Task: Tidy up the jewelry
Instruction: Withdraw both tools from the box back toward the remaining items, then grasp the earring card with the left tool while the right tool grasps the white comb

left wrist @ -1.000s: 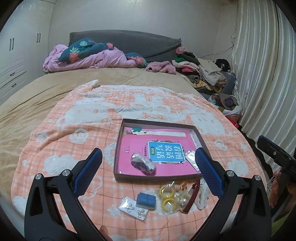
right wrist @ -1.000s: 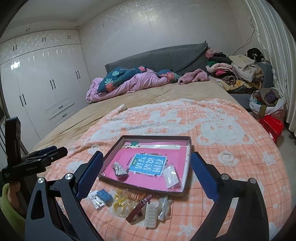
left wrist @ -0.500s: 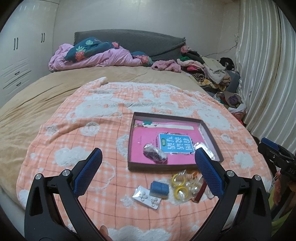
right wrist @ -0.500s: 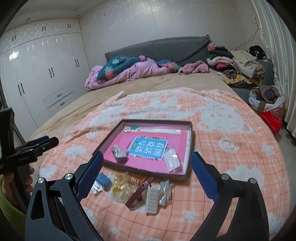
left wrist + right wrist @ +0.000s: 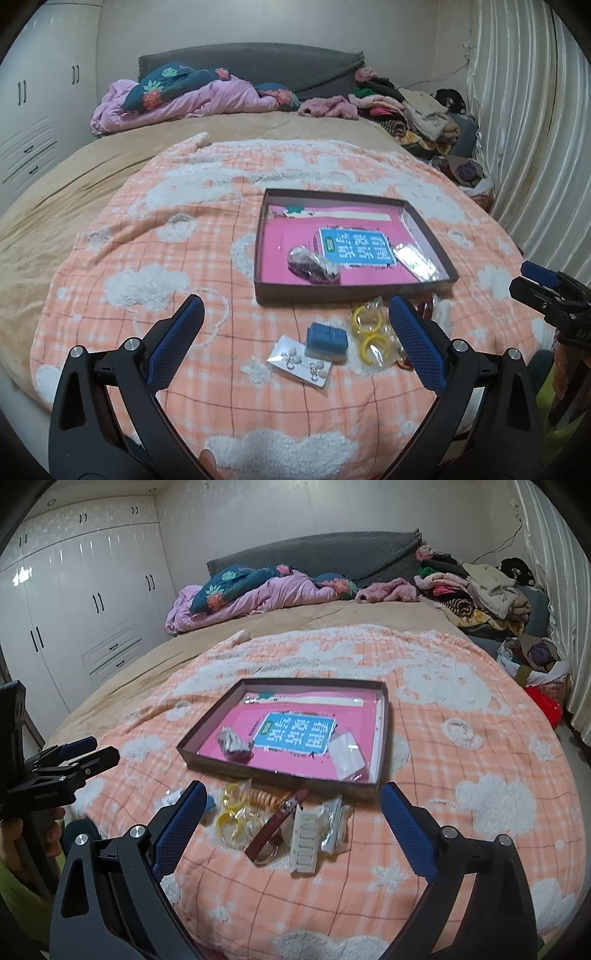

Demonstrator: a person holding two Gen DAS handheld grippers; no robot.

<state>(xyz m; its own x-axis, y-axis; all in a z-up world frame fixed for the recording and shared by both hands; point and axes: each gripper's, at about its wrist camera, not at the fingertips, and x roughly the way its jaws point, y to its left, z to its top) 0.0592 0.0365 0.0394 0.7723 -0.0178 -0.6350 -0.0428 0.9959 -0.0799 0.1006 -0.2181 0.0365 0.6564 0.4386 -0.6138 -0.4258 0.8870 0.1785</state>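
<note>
Dim, even indoor light w/ bluish cast. Glare on wardrobe doors (image 5: 22, 578) at 10 o'clock. Soft shadows. Strong fisheye bending + dark vignette at corners. Slightly soft focus throughout.

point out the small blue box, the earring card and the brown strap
small blue box (image 5: 327, 336), left wrist view, on its top face
earring card (image 5: 301, 363), left wrist view, middle of the card
brown strap (image 5: 277, 823), right wrist view, mid-length of the strap
</note>
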